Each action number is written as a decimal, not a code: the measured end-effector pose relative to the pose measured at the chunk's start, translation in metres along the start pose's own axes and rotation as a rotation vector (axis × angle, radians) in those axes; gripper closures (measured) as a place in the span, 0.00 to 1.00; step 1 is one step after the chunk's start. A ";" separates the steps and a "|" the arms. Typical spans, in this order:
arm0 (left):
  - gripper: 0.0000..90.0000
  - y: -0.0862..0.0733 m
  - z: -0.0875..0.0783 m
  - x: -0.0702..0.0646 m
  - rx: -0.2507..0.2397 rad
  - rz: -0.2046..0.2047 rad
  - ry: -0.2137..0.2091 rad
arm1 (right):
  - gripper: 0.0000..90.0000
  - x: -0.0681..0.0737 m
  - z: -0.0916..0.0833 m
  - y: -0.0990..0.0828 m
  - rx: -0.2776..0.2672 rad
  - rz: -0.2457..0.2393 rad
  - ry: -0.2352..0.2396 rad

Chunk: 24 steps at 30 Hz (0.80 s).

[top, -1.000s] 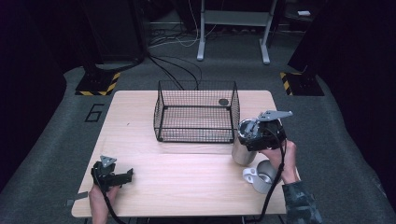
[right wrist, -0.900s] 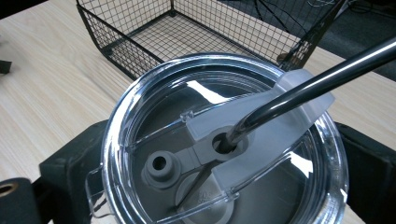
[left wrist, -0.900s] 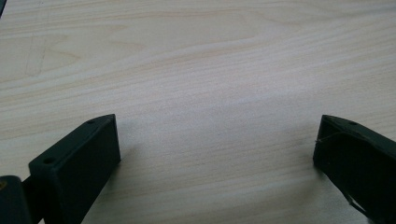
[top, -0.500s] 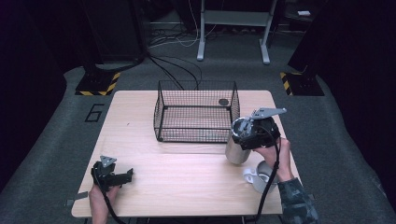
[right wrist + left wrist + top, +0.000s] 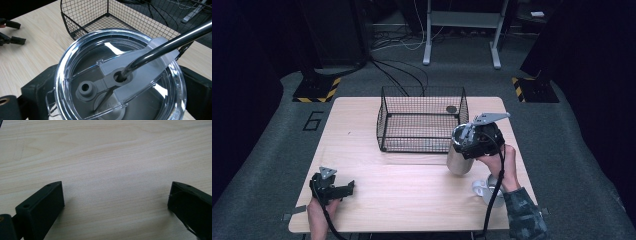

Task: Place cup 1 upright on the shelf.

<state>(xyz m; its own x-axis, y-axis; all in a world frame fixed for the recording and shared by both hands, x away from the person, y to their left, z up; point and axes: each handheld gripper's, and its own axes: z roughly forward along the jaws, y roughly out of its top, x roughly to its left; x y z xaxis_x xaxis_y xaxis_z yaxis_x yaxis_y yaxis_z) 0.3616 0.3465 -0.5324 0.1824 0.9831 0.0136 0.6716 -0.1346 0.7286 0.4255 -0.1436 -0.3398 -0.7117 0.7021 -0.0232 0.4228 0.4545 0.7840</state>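
A: Gripping the tumbler (image 5: 120, 77), the right gripper (image 5: 476, 140) has its jaws clamped on both sides below the clear lid (image 5: 75, 65); straw (image 5: 165, 42) through the lid. Basket (image 5: 422, 120) just ahead of it.

B: Left gripper (image 5: 115, 202)?

A: Jaws spread, nothing between, low over bare worktop (image 5: 112, 157).

B: Step?

A: Likely carrying. Next probably calls for clearing the basket rim, tumbler upright.

The tumbler (image 5: 120, 82) runs off the bottom edge, its lid hiding the body and much of both jaws.
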 end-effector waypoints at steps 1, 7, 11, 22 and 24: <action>0.01 0.000 0.000 0.000 -0.003 0.000 0.002 | 0.04 0.001 0.000 0.001 0.000 0.012 0.000; 0.01 0.000 0.000 0.000 -0.004 0.000 0.003 | 0.04 0.006 0.003 0.006 -0.006 0.000 0.016; 0.01 0.000 0.000 0.000 -0.001 0.001 0.001 | 0.04 0.008 0.004 0.010 -0.006 -0.003 0.021; 0.01 0.000 0.000 0.000 0.002 0.002 0.000 | 0.04 0.013 0.002 0.022 -0.006 -0.031 0.044; 0.01 0.000 0.000 0.000 0.001 0.002 0.001 | 0.04 0.014 0.003 0.025 -0.008 -0.034 0.044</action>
<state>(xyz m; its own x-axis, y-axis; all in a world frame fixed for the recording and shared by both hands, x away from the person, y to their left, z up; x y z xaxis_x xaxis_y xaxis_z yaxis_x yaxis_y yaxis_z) 0.3615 0.3464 -0.5322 0.1831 0.9830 0.0153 0.6717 -0.1365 0.7281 0.4274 -0.1207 -0.3220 -0.7500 0.6610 -0.0229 0.3935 0.4737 0.7879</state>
